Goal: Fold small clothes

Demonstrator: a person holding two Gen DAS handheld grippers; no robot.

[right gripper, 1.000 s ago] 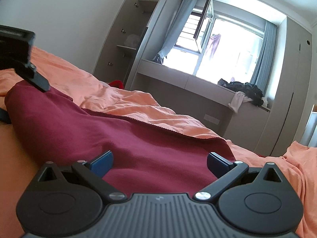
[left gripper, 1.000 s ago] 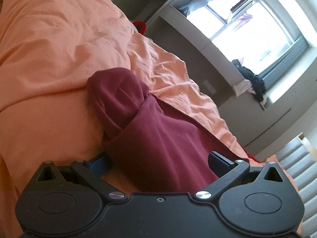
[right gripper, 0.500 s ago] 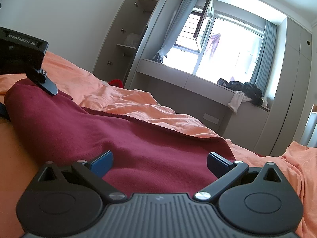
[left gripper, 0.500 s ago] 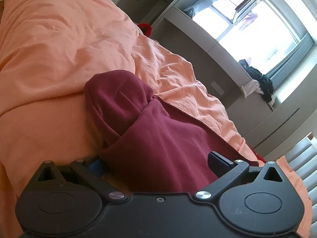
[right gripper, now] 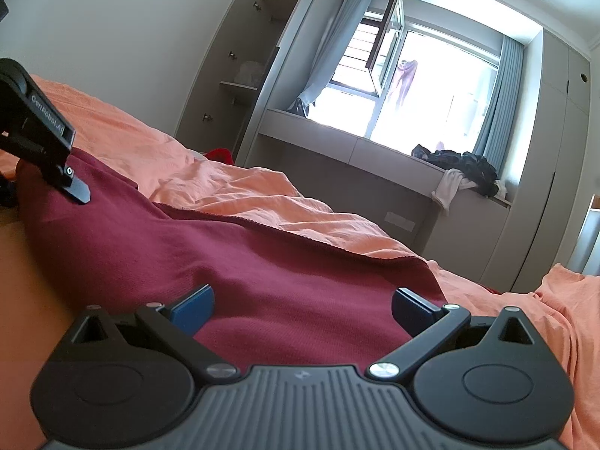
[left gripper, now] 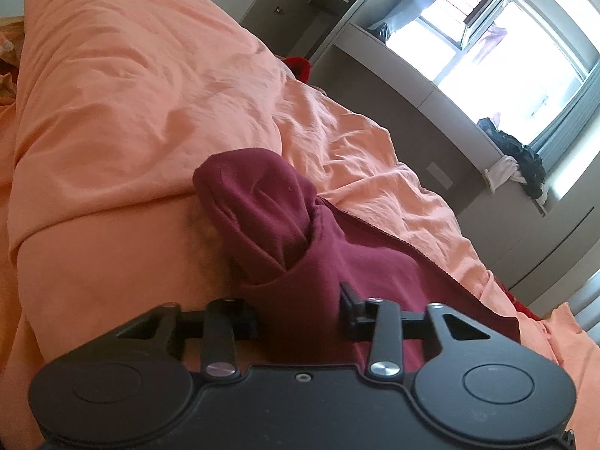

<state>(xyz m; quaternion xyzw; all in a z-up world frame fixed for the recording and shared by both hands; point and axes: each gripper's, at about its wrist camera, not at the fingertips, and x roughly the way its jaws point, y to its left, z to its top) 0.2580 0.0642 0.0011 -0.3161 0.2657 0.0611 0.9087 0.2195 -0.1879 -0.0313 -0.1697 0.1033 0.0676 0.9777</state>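
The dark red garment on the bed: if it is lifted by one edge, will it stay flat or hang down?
The dark red garment will probably hang limp: it already bunches into soft folds near the left claw, whose jaws have just been closing on it. It looks thin and light, and should drag, not slide, on the wrinkled orange bedding.

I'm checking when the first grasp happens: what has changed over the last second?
The left gripper has just been closing its jaws, pinching the near edge of the maroon garment bunched between them. The right gripper stays wide open over the cloth, and the garment lies unchanged on the orange bedding.
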